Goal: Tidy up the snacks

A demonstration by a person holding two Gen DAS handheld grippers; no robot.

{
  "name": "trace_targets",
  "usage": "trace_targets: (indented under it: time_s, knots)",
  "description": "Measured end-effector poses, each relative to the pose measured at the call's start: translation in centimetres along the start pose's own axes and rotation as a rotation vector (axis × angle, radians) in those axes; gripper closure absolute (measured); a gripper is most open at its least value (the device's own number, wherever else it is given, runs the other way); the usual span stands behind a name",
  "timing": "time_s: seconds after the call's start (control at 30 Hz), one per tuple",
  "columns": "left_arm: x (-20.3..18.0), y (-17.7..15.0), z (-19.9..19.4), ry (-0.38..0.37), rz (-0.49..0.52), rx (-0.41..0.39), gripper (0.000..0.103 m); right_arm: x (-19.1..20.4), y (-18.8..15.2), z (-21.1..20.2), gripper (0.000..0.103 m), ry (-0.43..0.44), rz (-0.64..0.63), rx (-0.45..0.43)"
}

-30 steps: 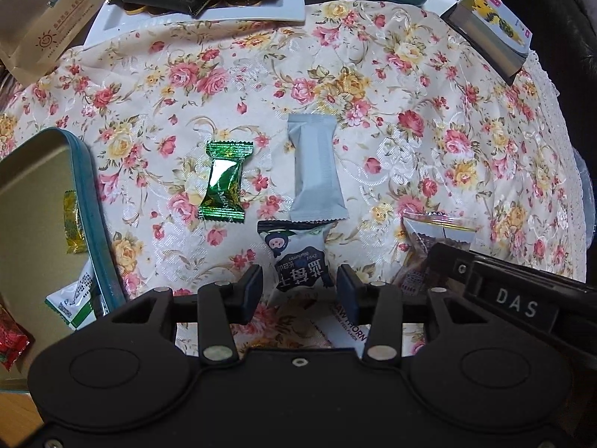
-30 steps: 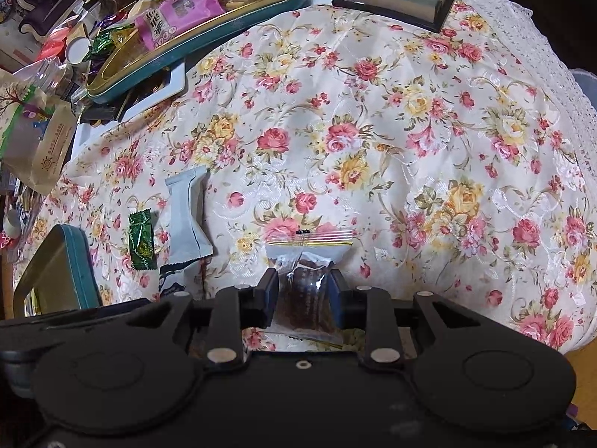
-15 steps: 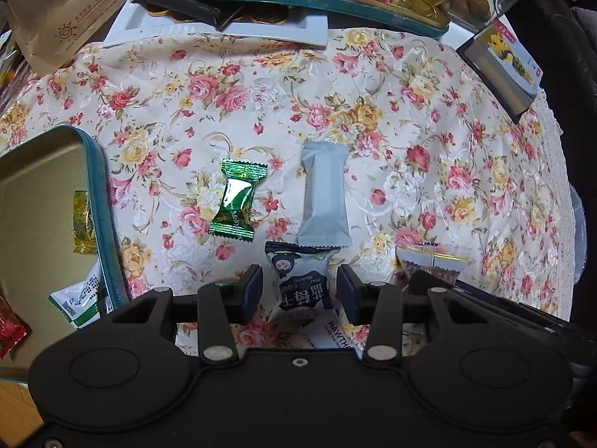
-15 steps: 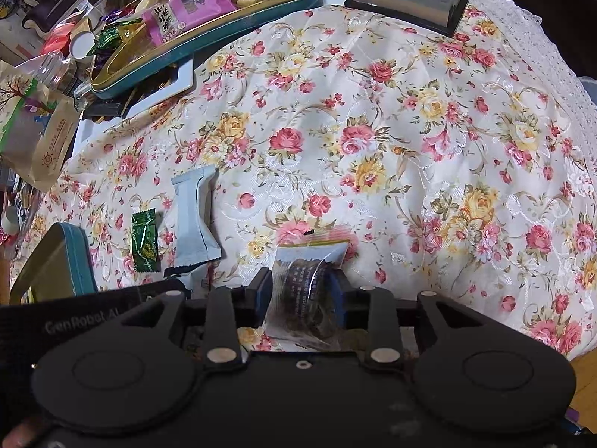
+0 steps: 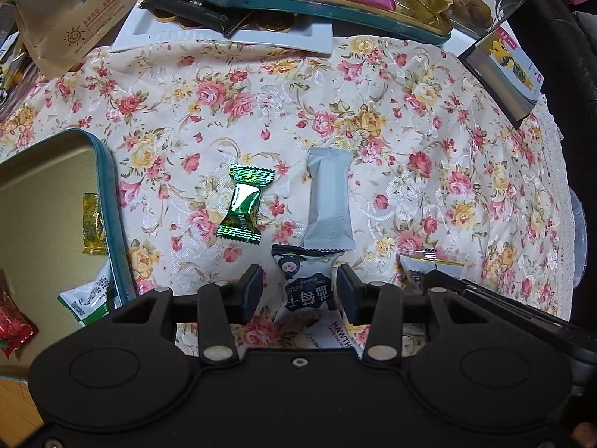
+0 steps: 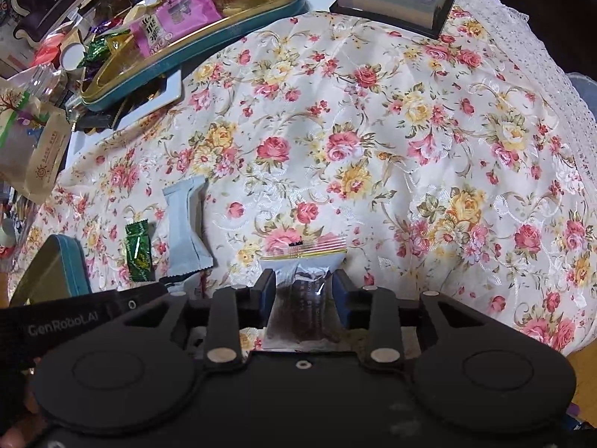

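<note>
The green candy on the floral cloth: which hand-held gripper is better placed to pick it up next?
Probably the left hand-held gripper. The green candy lies just ahead of its open jaws, beside the teal tin. The right hand-held gripper straddles a clear packet, jaws just opening, farther away.

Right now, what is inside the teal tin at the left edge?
In the teal tin lie a yellow candy, a green-and-white packet and a red wrapper. The picture edge hides the rest.

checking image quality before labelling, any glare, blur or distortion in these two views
Left wrist view: sharp, with glare on the green candy and the tin's gold interior; fisheye bends the tablecloth edges. Right wrist view: equally sharp and bowed, sheen on the clear packet between the pads; far clutter small and hard to read.
</note>
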State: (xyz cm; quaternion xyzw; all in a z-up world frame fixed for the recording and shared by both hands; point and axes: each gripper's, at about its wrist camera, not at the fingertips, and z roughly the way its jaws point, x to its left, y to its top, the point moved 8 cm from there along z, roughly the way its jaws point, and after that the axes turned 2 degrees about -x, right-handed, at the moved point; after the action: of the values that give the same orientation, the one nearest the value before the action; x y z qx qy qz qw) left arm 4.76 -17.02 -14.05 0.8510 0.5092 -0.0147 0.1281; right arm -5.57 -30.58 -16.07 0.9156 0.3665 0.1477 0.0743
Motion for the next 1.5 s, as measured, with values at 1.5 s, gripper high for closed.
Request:
trace_targets:
  time_s: [1.5]
  knots:
    - [0.7,-0.3,-0.4,0.027,0.017,-0.011,0.051,1.1,-1.2,2.5,0.059,-0.050,-0.095,-0.016]
